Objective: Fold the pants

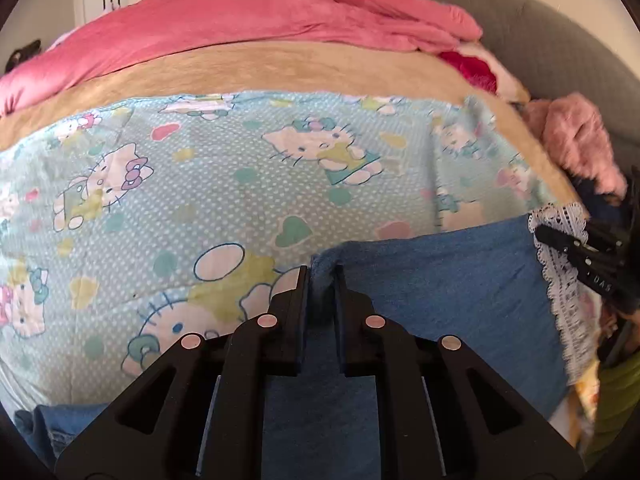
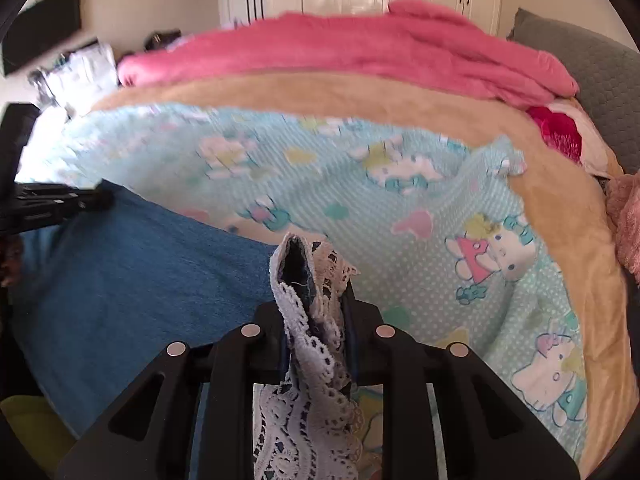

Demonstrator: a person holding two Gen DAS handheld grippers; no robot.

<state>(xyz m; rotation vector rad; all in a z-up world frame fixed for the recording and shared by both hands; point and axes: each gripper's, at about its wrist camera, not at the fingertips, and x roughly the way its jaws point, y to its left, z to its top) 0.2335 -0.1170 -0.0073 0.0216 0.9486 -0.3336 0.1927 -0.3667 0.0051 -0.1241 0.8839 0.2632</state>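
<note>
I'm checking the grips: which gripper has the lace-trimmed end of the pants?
The right gripper: white lace trim is bunched between its fingers. The left gripper pinches plain blue denim, no lace.

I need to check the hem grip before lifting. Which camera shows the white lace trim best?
The right wrist view: the lace trim fills the centre, bunched and pinched in the right gripper. The left wrist view shows it only as a strip along the denim pants' far edge, partly behind that gripper.
</note>
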